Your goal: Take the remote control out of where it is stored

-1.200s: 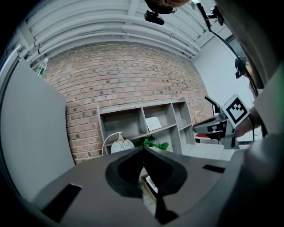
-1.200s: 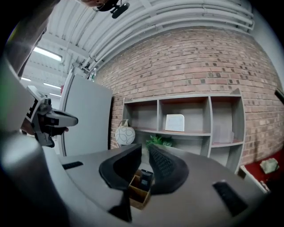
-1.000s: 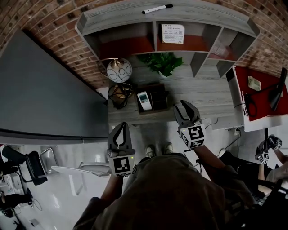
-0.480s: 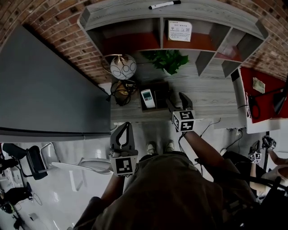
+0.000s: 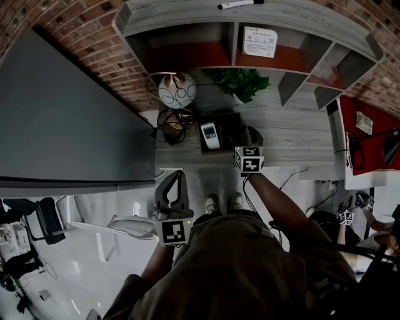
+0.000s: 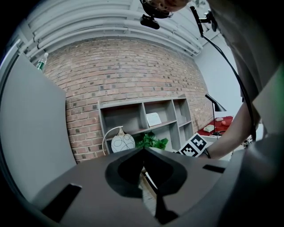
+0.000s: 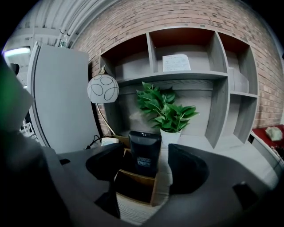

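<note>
A black remote control point(image 7: 144, 153) stands upright in a wooden desk holder point(image 7: 133, 191). My right gripper point(image 7: 146, 166) reaches over the desk edge with a jaw on each side of the remote. Its jaws are opening, and the pads stand clear of the remote's sides. In the head view the right gripper point(image 5: 246, 137) is at the holder point(image 5: 230, 120), where a white remote point(image 5: 210, 134) lies in the left compartment. My left gripper point(image 5: 176, 181) hangs shut in front of the desk, holding nothing, with its jaw tips point(image 6: 143, 151) together.
A potted plant point(image 5: 240, 84) and a round patterned lamp point(image 5: 176, 90) stand behind the holder, with coiled cables point(image 5: 170, 127) to its left. A grey shelf unit point(image 5: 187, 22) carries a marker pen point(image 5: 240, 4). A tall grey panel point(image 5: 62, 125) stands at the left.
My right gripper has moved forward from in front of the desk to the wooden holder, and now straddles the black remote. The left gripper has stayed put.
</note>
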